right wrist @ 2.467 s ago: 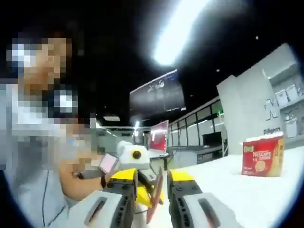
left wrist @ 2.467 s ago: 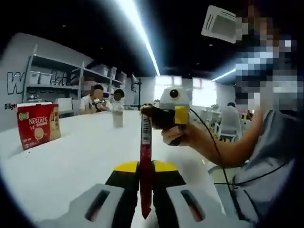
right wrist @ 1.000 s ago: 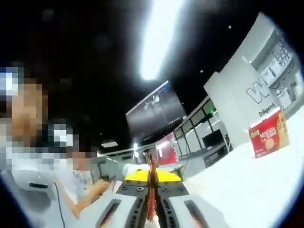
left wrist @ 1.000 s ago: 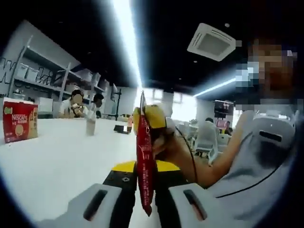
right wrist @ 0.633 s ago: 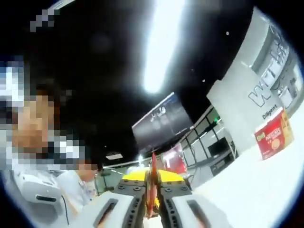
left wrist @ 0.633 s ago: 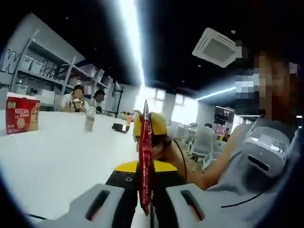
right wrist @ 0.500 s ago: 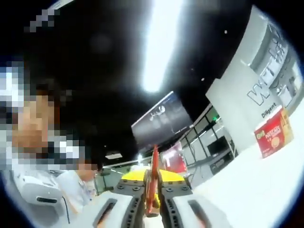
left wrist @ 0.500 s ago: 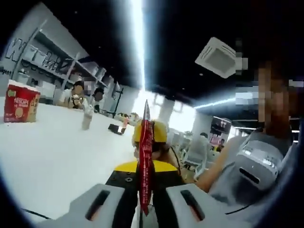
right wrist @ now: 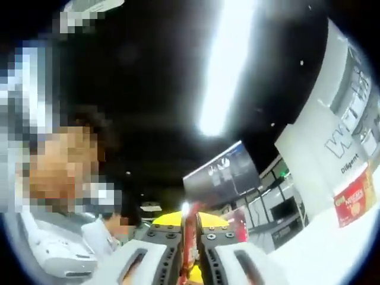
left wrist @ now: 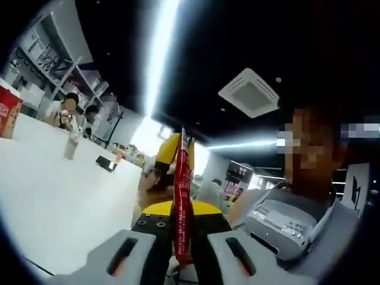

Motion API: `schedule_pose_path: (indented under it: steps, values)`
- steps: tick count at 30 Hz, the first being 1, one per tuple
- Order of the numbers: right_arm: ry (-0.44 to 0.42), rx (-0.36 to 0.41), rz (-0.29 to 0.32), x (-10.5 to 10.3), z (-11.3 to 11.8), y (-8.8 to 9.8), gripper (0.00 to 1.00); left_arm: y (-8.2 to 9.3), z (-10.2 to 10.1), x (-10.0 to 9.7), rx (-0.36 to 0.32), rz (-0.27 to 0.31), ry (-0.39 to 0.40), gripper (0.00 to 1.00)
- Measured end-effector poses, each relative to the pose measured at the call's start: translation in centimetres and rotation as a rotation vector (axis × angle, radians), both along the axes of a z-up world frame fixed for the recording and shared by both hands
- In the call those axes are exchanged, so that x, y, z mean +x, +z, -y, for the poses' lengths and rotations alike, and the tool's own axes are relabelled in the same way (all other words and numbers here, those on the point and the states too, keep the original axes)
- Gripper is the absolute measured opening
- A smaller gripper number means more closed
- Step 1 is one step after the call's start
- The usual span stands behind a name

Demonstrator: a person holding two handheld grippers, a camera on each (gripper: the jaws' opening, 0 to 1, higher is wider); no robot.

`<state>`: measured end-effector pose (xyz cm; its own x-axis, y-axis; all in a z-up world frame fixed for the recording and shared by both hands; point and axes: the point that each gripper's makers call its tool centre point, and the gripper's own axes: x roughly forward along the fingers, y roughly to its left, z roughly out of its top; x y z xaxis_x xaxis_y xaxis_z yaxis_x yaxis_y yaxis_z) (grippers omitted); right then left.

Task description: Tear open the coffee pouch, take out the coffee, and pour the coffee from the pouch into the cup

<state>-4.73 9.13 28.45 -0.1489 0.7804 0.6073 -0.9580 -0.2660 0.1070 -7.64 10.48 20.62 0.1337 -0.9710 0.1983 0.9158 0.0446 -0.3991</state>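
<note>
A slim red coffee pouch stands upright between the jaws of my left gripper, which is shut on its lower part. Behind the pouch's top, the yellow-tipped right gripper meets it, held by a hand. In the right gripper view, a red strip of the pouch is pinched between the closed jaws of my right gripper. A small clear cup-like container stands far back on the white table.
A red Nescafe box sits at the table's far left, also seen as the box at the right. A small dark object lies on the table. People sit at the back by shelves. A person in grey stands close on the right.
The right gripper, open around the pouch's top 2.5 s ago, has shut on it. Both views have since tilted up toward the ceiling, with the pouch still held between the two grippers.
</note>
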Motion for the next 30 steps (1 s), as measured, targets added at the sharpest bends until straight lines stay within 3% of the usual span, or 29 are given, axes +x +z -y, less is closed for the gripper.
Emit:
schedule_pose_path:
  steps: [7, 9, 12, 13, 14, 19, 26, 28, 30]
  values:
    - [-0.018, -0.007, 0.012, -0.1, -0.1, -0.1, 0.06, -0.1, 0.1, -0.1, -0.005, 0.006, 0.003, 0.11]
    - [-0.092, -0.022, 0.009, 1.0, -0.1, -0.3, 0.03, -0.3, -0.2, 1.7, 0.046, 0.135, 0.146, 0.12]
    - [-0.283, -0.100, 0.067, 2.8, -0.3, -1.1, 0.02, -1.1, -1.0, 4.6, 0.239, 0.405, 0.407, 0.15]
    - [-0.340, -0.124, 0.089, 3.2, -0.3, -1.3, 0.02, -1.0, -1.3, 5.3, 0.284, 0.476, 0.467, 0.16]
    - [-0.390, -0.137, 0.106, 3.5, -0.5, -1.4, 0.02, -0.3, -1.9, 6.3, 0.319, 0.553, 0.585, 0.17]
    - [-0.463, -0.128, 0.120, 3.7, -0.9, -1.3, 0.01, 1.5, -1.8, 7.1, 0.330, 0.604, 0.734, 0.19]
    - [-0.450, -0.107, 0.067, 4.1, -1.2, -1.5, 0.01, 1.4, -1.9, 8.9, 0.608, 0.801, 1.023, 0.18]
    - [-0.444, -0.109, 0.067, 3.9, -1.4, -1.6, 0.01, 1.5, -1.8, 9.0, 0.636, 0.828, 1.073, 0.15]
    - [-0.439, -0.109, 0.073, 3.7, -1.5, -1.6, 0.02, 1.2, -1.3, 8.9, 0.642, 0.830, 1.069, 0.12]
